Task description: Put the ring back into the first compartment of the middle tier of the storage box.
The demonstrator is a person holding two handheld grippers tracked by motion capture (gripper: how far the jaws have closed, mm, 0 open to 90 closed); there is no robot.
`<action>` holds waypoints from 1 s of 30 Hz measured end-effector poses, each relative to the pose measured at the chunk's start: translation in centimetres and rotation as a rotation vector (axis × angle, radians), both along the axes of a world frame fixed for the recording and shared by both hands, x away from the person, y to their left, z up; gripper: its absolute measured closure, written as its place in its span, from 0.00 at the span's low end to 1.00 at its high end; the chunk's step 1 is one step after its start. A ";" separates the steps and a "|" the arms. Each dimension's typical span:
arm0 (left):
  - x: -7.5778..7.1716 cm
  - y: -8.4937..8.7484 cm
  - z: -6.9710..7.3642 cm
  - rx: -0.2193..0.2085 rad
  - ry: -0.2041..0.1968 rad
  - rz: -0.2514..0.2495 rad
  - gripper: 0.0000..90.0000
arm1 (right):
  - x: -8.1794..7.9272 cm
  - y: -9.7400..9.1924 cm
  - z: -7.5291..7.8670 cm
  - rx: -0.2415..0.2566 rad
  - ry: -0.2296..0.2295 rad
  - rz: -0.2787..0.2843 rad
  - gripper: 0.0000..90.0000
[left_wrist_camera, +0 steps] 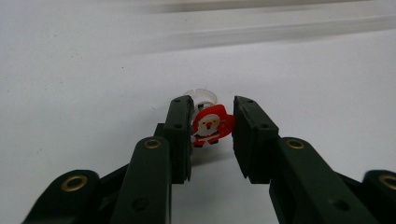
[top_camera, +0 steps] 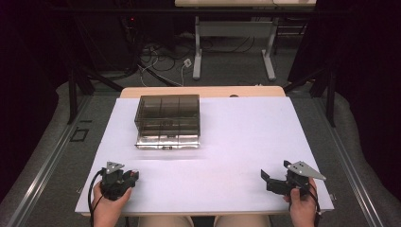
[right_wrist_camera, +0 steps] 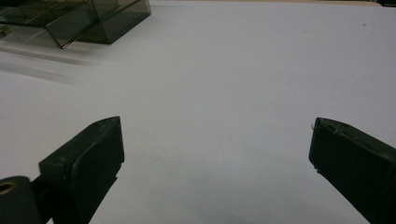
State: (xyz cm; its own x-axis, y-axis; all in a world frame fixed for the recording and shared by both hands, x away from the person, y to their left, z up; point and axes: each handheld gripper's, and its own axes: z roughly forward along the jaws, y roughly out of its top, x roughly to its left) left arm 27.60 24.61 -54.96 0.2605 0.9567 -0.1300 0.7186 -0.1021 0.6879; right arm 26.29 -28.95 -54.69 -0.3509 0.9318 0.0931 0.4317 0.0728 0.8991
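Overhead forward-down — 2 gripper views table-level.

smoky plastic organizer box (top_camera: 168, 121), white table (top_camera: 246, 137)

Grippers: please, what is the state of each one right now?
Left gripper: jaws shut on a small Santa ring.
Right gripper: jaws wide open, holding nothing, above the white table.

Both grippers (top_camera: 134, 174) (top_camera: 275, 175) are black — grey three-cornered plates on top, brass-ringed screws (left jaws), trailing black cables.
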 end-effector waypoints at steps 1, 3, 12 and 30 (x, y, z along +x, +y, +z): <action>0.0 0.1 0.0 -0.001 -0.002 0.003 0.76 | 0.0 0.0 0.0 -0.001 0.000 0.002 0.03; 0.0 0.2 0.1 -0.010 0.001 0.007 0.76 | 0.0 0.0 0.0 -0.001 -0.001 0.002 0.03; -0.1 0.5 0.3 -0.026 -0.010 0.025 0.76 | 0.1 0.0 0.0 0.007 -0.008 -0.003 0.03; -0.9 1.9 1.5 -0.084 -0.075 0.082 0.76 | 0.1 0.0 0.0 -0.001 0.001 0.010 0.03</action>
